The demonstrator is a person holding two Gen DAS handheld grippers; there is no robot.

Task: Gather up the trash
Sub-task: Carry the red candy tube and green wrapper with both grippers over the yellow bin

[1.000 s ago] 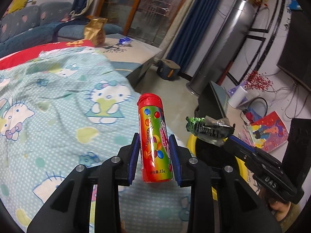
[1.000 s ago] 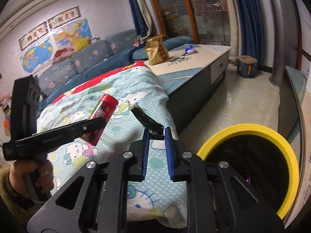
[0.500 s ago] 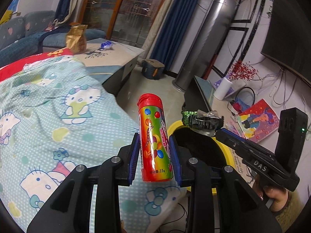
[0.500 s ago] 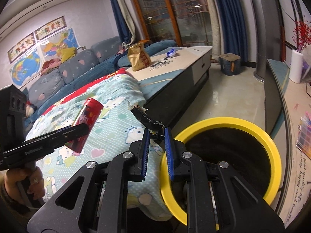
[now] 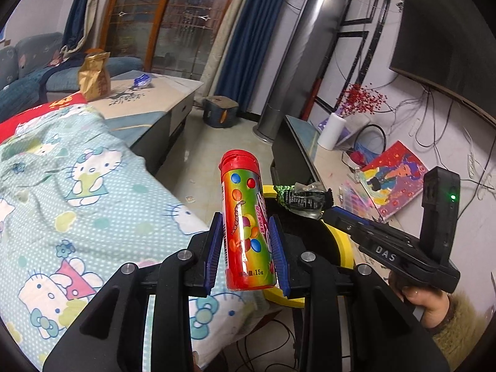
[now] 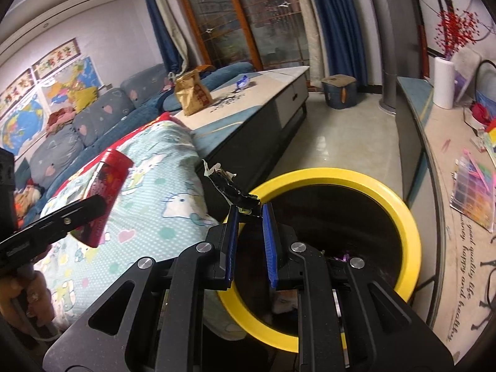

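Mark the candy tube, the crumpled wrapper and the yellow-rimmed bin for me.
candy tube (image 5: 246,226), left wrist view, on the printed label mid-body.
crumpled wrapper (image 6: 231,187), right wrist view, on its dark foil middle.
yellow-rimmed bin (image 6: 400,204), right wrist view, on the yellow rim's right side.

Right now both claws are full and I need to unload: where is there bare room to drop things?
The black mouth of the yellow-rimmed round bin is open below the right claw. The pale tiled floor between low cabinet and bin is bare. The side counter is cluttered.
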